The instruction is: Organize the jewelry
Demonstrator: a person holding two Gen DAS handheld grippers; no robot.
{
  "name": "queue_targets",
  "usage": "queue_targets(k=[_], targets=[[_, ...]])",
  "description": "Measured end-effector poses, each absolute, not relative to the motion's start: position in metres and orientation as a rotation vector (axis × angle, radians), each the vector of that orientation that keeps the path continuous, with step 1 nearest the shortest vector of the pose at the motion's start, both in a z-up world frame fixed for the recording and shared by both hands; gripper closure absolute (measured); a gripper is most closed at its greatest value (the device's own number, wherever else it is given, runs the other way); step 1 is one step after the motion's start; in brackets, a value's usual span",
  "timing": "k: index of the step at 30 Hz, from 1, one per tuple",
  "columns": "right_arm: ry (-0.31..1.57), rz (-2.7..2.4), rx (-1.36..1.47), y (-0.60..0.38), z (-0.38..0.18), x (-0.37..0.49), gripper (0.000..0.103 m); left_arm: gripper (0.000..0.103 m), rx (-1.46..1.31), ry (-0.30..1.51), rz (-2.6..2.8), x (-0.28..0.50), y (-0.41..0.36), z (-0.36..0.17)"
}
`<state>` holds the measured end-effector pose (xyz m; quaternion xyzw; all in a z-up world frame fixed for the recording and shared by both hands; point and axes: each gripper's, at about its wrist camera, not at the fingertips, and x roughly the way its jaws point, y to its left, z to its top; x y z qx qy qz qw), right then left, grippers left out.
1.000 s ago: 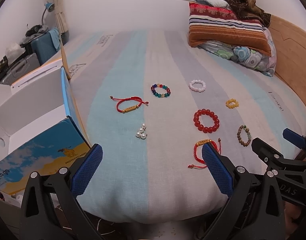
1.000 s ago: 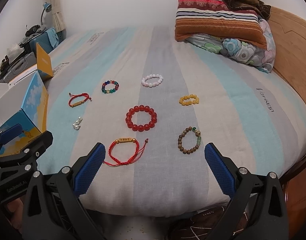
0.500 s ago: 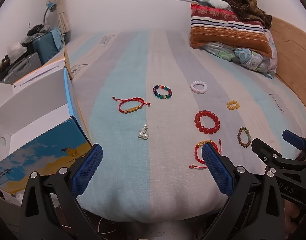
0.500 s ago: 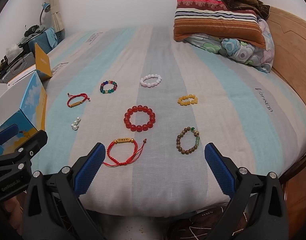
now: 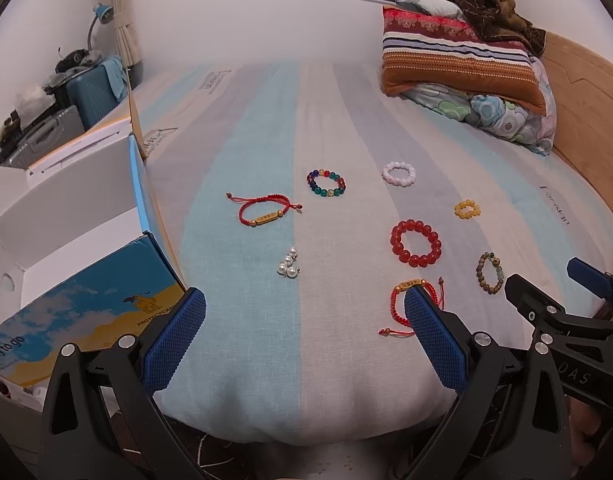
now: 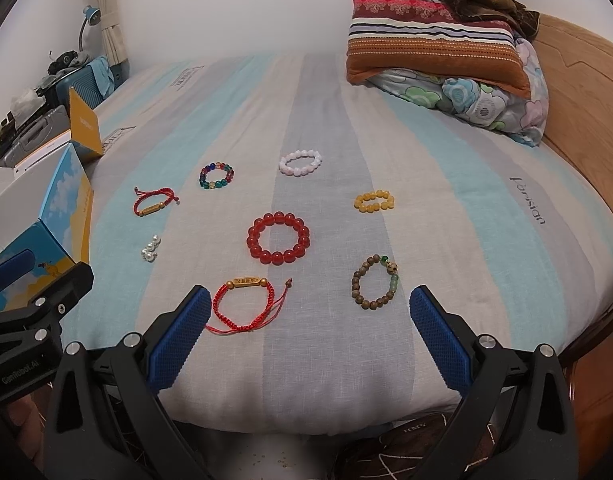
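Eight light, slippery pieces lie on the bed (image 6: 446,208); both grippers (image 5: 302,344) (image 6: 306,340) gape empty; I'd pinch the red cord bracelet (image 6: 242,306) by its gold bar.

right gripper (image 6: 306,316) spread wide, red cord bracelet (image 6: 244,304) beside left finger, striped bed (image 6: 446,208)

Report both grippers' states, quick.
Left gripper: jaws open, holding nothing, above the bed's near edge.
Right gripper: jaws open, holding nothing, near the red cord bracelet.
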<state>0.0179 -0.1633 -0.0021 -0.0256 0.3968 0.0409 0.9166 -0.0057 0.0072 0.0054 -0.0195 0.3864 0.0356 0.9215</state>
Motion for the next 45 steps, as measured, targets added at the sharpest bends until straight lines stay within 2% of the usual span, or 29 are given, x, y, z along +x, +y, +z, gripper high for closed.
queue_targets(k=[24,33,45], targets=[[0.809,0.074,-0.070,-0.161,-0.003,0.018,0.007,0.006,-0.040,0.794,0.071,-0.006,0.007,0.003],[0.831,-0.009,-0.043,-0.187,-0.014,0.036,0.007,0.006,-0.083,0.851,0.020,0.013,0.005,-0.021],[0.903,-0.063,0.011,-0.226,-0.046,0.072,0.007,0.006,0.006,0.943,-0.069,0.064,-0.045,-0.054]])
